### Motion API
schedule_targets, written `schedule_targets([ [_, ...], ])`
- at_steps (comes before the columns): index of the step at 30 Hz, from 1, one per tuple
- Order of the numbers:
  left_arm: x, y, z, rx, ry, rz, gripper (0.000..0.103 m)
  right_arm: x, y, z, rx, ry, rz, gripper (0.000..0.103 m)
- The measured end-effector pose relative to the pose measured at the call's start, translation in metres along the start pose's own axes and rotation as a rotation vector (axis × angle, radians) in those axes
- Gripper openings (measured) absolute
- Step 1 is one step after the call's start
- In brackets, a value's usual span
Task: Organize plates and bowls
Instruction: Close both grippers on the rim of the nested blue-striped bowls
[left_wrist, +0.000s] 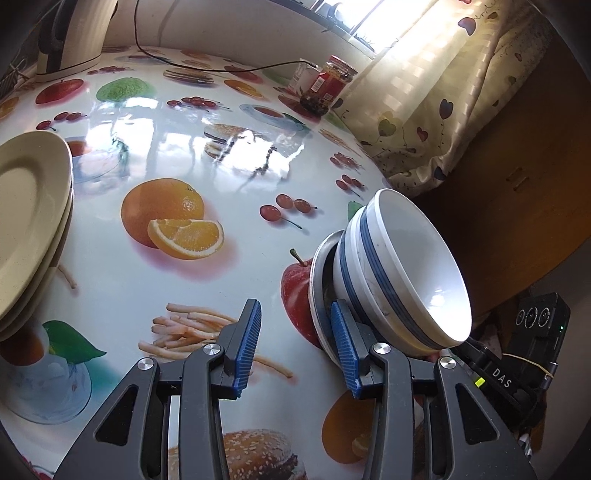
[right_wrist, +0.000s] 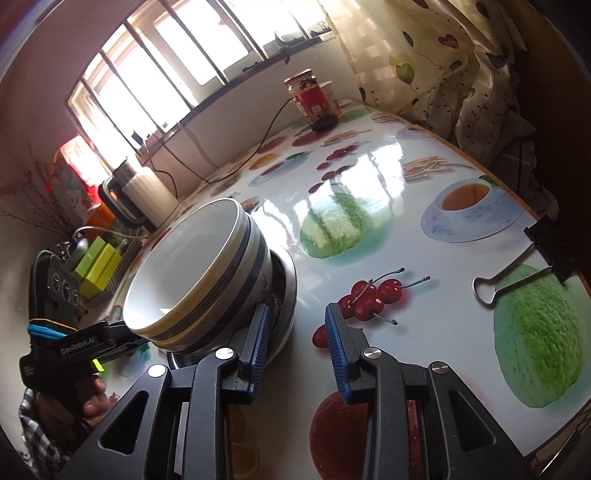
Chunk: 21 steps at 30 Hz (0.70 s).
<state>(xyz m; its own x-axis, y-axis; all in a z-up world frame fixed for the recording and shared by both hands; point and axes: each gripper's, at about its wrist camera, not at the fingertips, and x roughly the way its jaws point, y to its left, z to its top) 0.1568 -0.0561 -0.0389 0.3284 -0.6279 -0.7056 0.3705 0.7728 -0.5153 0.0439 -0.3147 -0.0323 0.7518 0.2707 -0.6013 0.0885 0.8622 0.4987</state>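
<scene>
White bowls with blue bands (left_wrist: 402, 273) sit nested in a metal bowl (left_wrist: 320, 280) on the fruit-print table. The stack also shows in the right wrist view (right_wrist: 199, 273), with the metal bowl (right_wrist: 288, 288) under it. A stack of cream plates (left_wrist: 29, 225) stands at the left edge of the left wrist view. My left gripper (left_wrist: 295, 343) is open and empty, its right finger beside the metal bowl's rim. My right gripper (right_wrist: 299, 350) is open and empty, its left finger beside the metal bowl on the other side.
A red-labelled jar (left_wrist: 328, 88) and a white cup stand at the far side by the curtain (left_wrist: 443, 103). A kettle (left_wrist: 70, 33) with a black cable stands at the back left. A binder clip (right_wrist: 524, 266) lies at the table's right edge.
</scene>
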Motion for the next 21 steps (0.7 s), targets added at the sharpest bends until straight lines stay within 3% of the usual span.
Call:
schedule_targets([
  [8, 0.001, 0.000, 0.001, -0.005, -0.001, -0.052, 0.024, 0.002, -0.012, 0.000, 0.079, 0.013, 0.085, 0.022],
  [12, 0.003, 0.006, 0.000, -0.042, -0.001, -0.097, 0.023, 0.003, -0.017, 0.001, 0.123, 0.016, 0.110, 0.022],
  [21, 0.005, 0.008, 0.002, -0.041, 0.006, -0.105, 0.023, 0.005, -0.024, 0.000, 0.169, 0.014, 0.143, 0.022],
])
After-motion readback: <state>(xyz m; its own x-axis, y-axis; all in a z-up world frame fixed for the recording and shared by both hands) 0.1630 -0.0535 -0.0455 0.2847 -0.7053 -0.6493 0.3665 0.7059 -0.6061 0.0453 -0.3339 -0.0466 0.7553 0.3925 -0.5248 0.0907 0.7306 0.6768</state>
